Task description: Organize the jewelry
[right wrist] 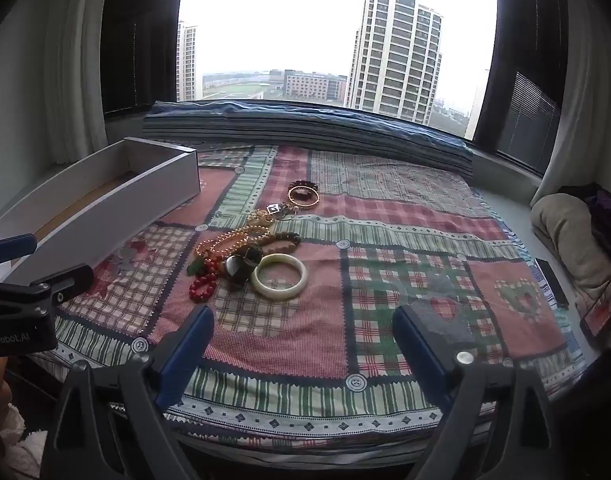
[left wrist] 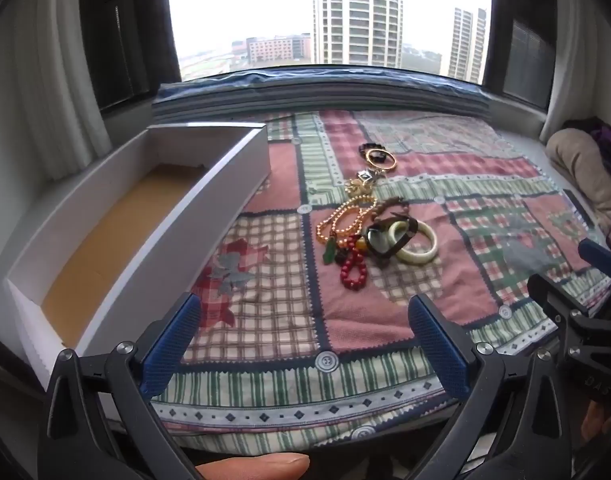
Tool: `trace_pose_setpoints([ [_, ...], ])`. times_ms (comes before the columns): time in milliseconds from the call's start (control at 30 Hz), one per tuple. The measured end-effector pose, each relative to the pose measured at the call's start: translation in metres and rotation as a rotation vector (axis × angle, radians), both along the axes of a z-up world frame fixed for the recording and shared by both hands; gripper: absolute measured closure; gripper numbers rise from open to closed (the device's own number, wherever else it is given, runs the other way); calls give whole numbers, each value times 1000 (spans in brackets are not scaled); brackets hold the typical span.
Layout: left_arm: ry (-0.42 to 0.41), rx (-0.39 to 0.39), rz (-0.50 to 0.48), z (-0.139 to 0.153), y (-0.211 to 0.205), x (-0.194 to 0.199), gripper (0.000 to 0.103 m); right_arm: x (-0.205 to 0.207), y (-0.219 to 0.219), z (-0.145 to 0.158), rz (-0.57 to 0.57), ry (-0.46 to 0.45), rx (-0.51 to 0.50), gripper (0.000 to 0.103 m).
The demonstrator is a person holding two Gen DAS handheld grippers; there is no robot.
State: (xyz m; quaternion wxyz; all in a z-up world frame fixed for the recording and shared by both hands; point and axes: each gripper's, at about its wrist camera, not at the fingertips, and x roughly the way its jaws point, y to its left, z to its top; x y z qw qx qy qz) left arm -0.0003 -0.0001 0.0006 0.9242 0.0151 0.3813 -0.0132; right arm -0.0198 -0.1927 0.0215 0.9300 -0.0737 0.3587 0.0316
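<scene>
Jewelry (left wrist: 369, 216) heaped beside white box (left wrist: 145, 216); both tongs agape.

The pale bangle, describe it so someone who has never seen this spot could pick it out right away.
On the patchwork cloth before the window, right of the long white box, jewelry lies in a heap. The pale bangle sits at the heap's near right edge, beside a dark bangle. It alone is a smooth, thick, cream-white ring; its neighbours are beaded, gold or dark.
</scene>
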Motion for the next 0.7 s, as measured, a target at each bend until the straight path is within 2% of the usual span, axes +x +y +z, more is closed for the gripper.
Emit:
trace_pose_setpoints([
  [133,-7,6,7,2,5,2,0,0,-4,2,-10,1,-4,10],
  [200,-13,35,5,5,0,2,0,-7,3,2,0,-14,-18,10],
  [267,-27,49,5,2,-1,3,0,1,6,1,16,7,-7,10],
  [367,-29,56,-15,0,-5,3,0,0,4,2,24,-9,47,10],
  [533,29,29,-33,-7,-5,6,0,-1,1,7,44,-35,67,10],
  [700,53,35,-7,-14,-2,7,0,0,6,-1,65,15,46,10],
])
